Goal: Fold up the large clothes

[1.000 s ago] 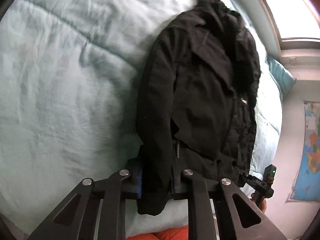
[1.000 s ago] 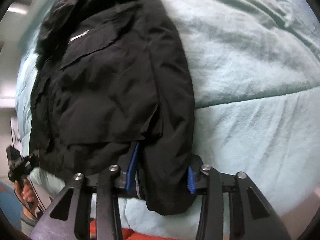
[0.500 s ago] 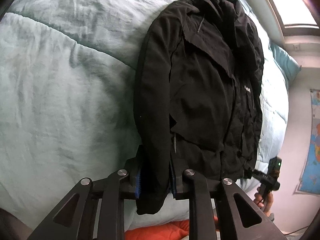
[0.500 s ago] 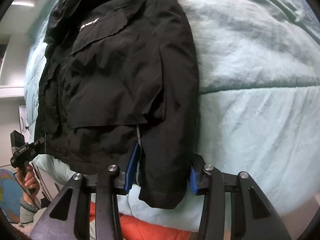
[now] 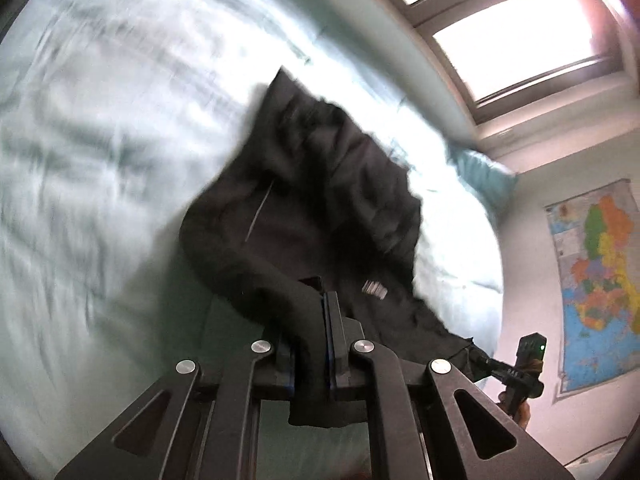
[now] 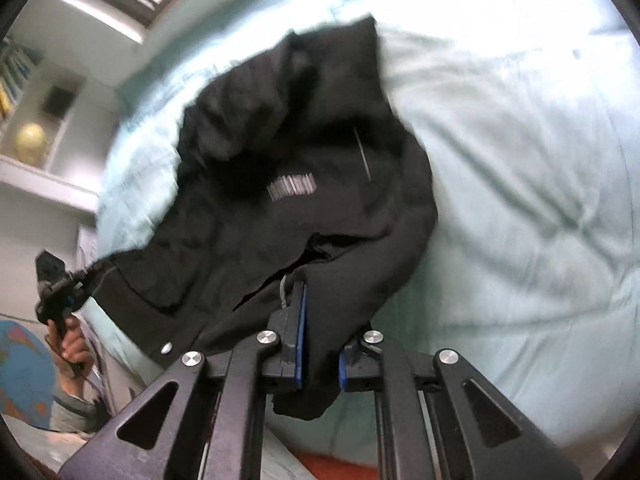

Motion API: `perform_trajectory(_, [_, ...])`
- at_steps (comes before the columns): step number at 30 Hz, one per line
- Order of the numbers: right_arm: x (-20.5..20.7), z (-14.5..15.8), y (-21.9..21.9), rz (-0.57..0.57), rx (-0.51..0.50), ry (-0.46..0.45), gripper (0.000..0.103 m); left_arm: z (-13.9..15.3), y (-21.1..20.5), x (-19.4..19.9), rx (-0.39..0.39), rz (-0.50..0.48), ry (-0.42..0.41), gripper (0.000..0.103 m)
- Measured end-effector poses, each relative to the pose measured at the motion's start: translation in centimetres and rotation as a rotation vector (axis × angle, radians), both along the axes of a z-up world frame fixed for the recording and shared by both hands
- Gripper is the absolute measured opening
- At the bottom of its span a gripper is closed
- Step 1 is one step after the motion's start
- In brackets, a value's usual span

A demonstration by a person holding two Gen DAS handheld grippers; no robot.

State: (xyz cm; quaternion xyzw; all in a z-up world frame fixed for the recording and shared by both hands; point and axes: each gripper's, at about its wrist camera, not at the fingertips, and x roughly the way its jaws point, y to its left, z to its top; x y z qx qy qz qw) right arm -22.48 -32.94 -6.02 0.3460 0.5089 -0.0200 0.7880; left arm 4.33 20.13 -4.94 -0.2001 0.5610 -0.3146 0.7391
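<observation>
Under both of your tools spreads a pale mint quilted duvet (image 5: 100, 184), blurred on the left wrist view, filling everything ahead and to the outer side of each gripper. Beyond it, up and to the right of your left gripper (image 5: 310, 340), a window (image 5: 516, 40) lets in bright light, a teal pillow (image 5: 484, 178) sits at the far edge of the bed, and a coloured wall map (image 5: 596, 280) hangs to the right. From your right gripper (image 6: 320, 344), a white shelf unit (image 6: 44, 176) holding a round yellowish object stands off to the upper left, and part of a blue globe (image 6: 24, 372) shows at the lower left. A strip of orange fabric (image 6: 344, 466) peeks out just below the duvet edge, between the right gripper's arms. The black jacket (image 6: 304, 168) is lifted and bunched ahead of both tools, its collar end furthest from you and sagging onto the duvet, a white logo on its chest. Your left gripper is clamped narrow on a thick roll of the jacket's edge, cloth hanging below the pads. Your right gripper pinches the other side, its blue pads (image 6: 301, 340) pressed into the fabric. Each tool appears in the other's view, gripping a corner of the jacket.
</observation>
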Motion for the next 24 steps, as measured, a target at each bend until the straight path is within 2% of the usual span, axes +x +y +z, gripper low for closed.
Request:
perform_trajectory(4, [4.4,2.9,-2.0,-0.04,0.014,-0.083,0.014,3.5,-2.4,4.1,-0.044,0.014,-0.086,0.011])
perform_trajectory(8, [9.9,5.2,-5.6,-0.074,0.005,-0.131,0.015,5.5,-5.0,9.3,-0.058,0.027,-0.135,0.011])
perform_trajectory(13, [17.0,5.7,-9.4,-0.109,-0.009,-0.149,0.015,5.6,-9.2,16.9,-0.02,0.067,-0.164,0.012])
perform_trajectory(16, [22.4,3.7,-11.7,-0.154,0.004,-0.127,0.019,4.1,-11.7,21.1,0.029,0.106,-0.172,0.013])
perform_trajectory(19, [26.5,0.3,-13.5,-0.198,0.024,-0.068,0.022,0.8,-14.8,25.1,0.111,0.133,-0.166,0.016])
perform_trajectory(22, [30.2,-4.6,-14.2,-0.208,0.018,0.024,0.026,-4.7,-17.7,28.4,0.214,0.132,-0.105,0.017])
perform_trajectory(24, [32.1,-8.0,-14.0,-0.193,-0.022,0.099,0.028,-8.3,-18.9,29.9,0.267,0.116,-0.051,0.017])
